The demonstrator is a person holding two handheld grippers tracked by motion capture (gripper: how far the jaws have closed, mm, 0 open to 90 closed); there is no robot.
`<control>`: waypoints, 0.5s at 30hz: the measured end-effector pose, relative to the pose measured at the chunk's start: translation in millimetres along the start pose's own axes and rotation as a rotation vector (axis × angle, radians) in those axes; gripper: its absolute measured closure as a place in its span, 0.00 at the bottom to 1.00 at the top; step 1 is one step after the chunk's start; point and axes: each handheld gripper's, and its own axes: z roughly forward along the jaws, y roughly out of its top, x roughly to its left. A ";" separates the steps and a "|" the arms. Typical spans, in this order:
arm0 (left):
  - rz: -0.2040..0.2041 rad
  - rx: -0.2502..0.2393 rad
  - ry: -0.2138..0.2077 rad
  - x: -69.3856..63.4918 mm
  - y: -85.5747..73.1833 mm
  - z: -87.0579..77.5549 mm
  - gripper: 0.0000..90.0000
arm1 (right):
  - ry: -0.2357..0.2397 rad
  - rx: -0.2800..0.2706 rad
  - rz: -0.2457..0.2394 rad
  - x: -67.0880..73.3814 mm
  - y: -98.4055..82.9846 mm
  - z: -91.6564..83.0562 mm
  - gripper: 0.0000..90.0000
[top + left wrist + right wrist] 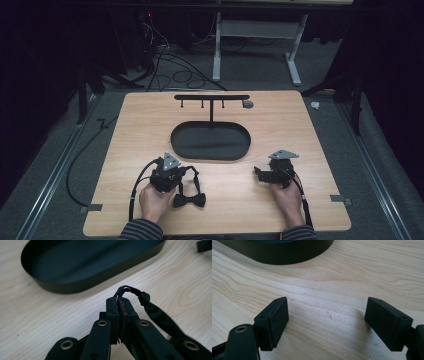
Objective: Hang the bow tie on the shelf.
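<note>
A small black fabric bow tie (189,200) lies on the pale wood-grain counter (225,200) near its front edge, just to the right of the person's left hand (152,200); its long axis runs across the counter, the two wings pointing left and right. Its thin black neck strap (192,175) loops up from the bow toward the left tongs (172,176), which are pressed together and pinching that strap. The left gripper view shows what the high view cannot: the strap (130,290) arches out from between the closed pads at their tips, passes through a small knot-like bunch and runs down and to the right as a wider black band past the tongs (119,305), with a reddish strip visible on the inner face of one pad. The bow itself is seen from above. That view also brings in the near rim of the shallow black oval metal tray (95,280), lying just beyond the tips. The high view alone gives the layout: the tray (210,155) sits mid-counter, a slim black T-shaped hanger stand (211,97) rising from its far side. The right tongs (260,175) rest near the right hand, well apart from the bow tie; the right gripper view shows their two pads spread wide (325,320) over bare wood, nothing between them
</note>
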 end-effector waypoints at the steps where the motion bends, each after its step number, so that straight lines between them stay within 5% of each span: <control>1: 0.008 -0.010 -0.001 -1.8 3.7 -1.8 0.97 | 0.000 0.000 0.001 0.0 0.0 0.0 0.23; 15: 0.040 -0.082 -0.044 -3.5 39.1 -11.0 0.97 | 0.003 -0.001 0.000 0.5 -0.3 -0.2 0.23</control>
